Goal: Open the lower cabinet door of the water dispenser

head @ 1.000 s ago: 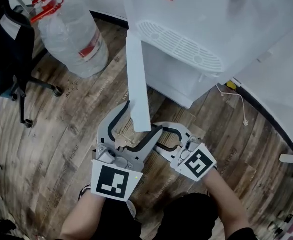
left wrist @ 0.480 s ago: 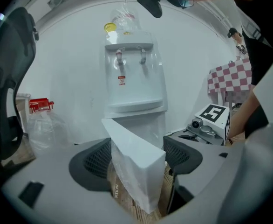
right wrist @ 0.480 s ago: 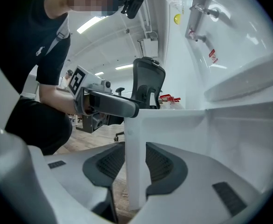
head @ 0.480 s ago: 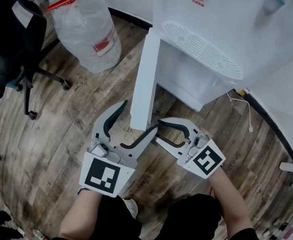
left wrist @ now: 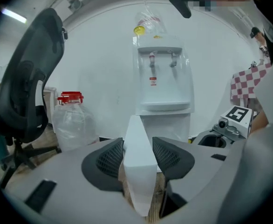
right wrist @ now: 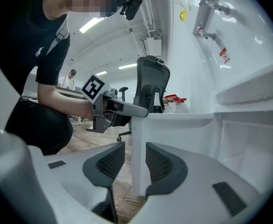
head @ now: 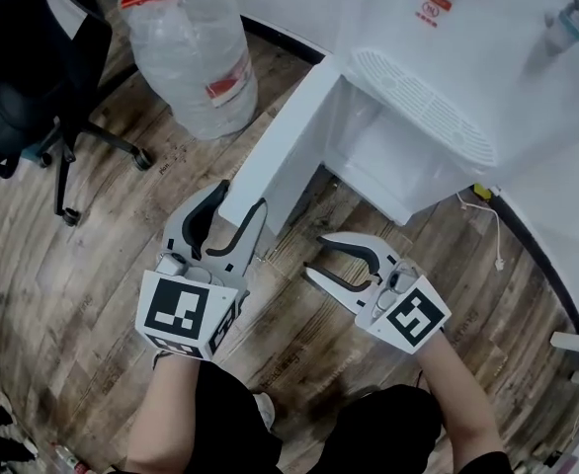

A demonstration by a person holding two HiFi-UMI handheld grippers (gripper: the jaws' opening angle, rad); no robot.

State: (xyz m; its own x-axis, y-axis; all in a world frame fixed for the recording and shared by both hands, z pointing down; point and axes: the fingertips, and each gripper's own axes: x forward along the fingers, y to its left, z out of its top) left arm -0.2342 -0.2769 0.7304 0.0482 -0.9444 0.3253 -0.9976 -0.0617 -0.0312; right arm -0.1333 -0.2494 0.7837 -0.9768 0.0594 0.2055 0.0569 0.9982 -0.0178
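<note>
The left gripper (head: 240, 200), the nearer of the two, had just been closing and pinched the free edge of the white flat-panel cabinet door (head: 288, 146), its jaws pressed on both smooth, rigid faces. Just beside it, the right gripper (head: 314, 256) hung over the brown wood-plank floor (head: 122, 230); its jaws had narrowed a little but stood apart and empty. The door stood swung out, its length running away from the left gripper to the hinge on the glossy white plastic water dispenser (head: 398, 28), whose lower compartment (head: 383, 161) lay exposed.
</note>
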